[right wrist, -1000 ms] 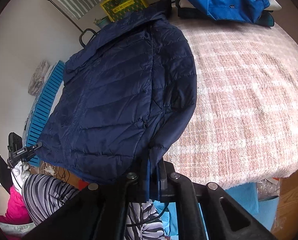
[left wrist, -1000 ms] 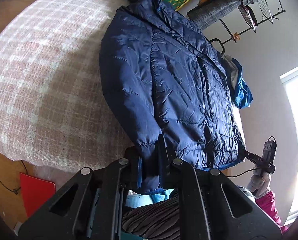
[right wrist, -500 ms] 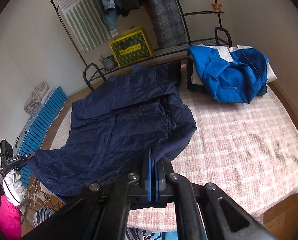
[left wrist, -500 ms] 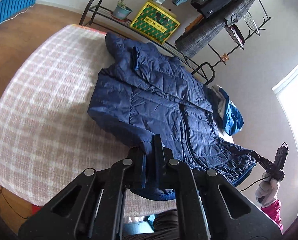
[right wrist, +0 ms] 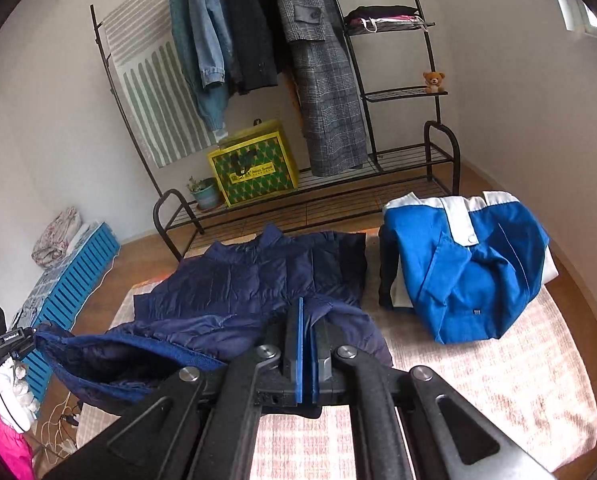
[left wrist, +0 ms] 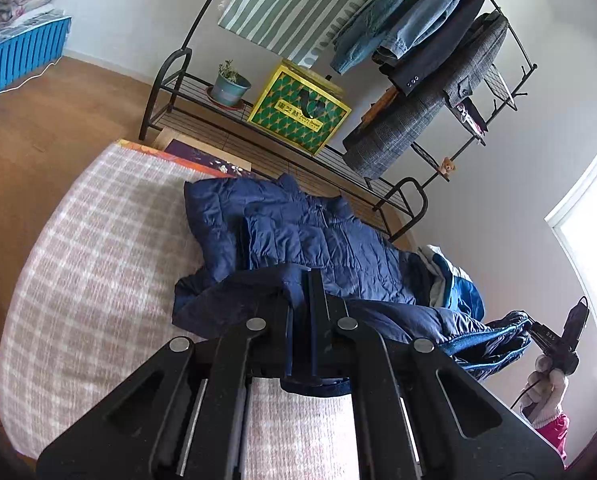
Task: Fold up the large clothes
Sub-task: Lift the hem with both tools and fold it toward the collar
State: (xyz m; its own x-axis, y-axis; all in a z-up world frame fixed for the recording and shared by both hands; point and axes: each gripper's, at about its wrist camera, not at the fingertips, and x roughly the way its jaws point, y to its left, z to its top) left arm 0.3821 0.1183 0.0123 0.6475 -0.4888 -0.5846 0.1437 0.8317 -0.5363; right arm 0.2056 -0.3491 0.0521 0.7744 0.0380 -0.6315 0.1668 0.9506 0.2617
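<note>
A navy puffer jacket (left wrist: 322,236) lies on a pink checked bed (left wrist: 98,280), collar toward the clothes rack. It also shows in the right wrist view (right wrist: 258,280). My left gripper (left wrist: 302,284) is shut on the jacket's hem corner and holds it up above the bed. My right gripper (right wrist: 306,312) is shut on the other hem corner, lifted likewise. The hem hangs between both grippers, with the lining showing. The other gripper shows at the edge of each view, as the right gripper (left wrist: 554,344) and the left gripper (right wrist: 2,340).
A folded blue and white jacket (right wrist: 470,264) lies on the bed right of the navy one. A black clothes rack (right wrist: 282,80) with hanging coats, a yellow-green box (right wrist: 254,168) and a potted plant (right wrist: 204,194) stands behind the bed. A blue crate (right wrist: 70,292) is at left.
Both grippers have risen and moved toward the collar, carrying the jacket's hem up off the bed edge and over its lower body. Both stay shut on the hem.
</note>
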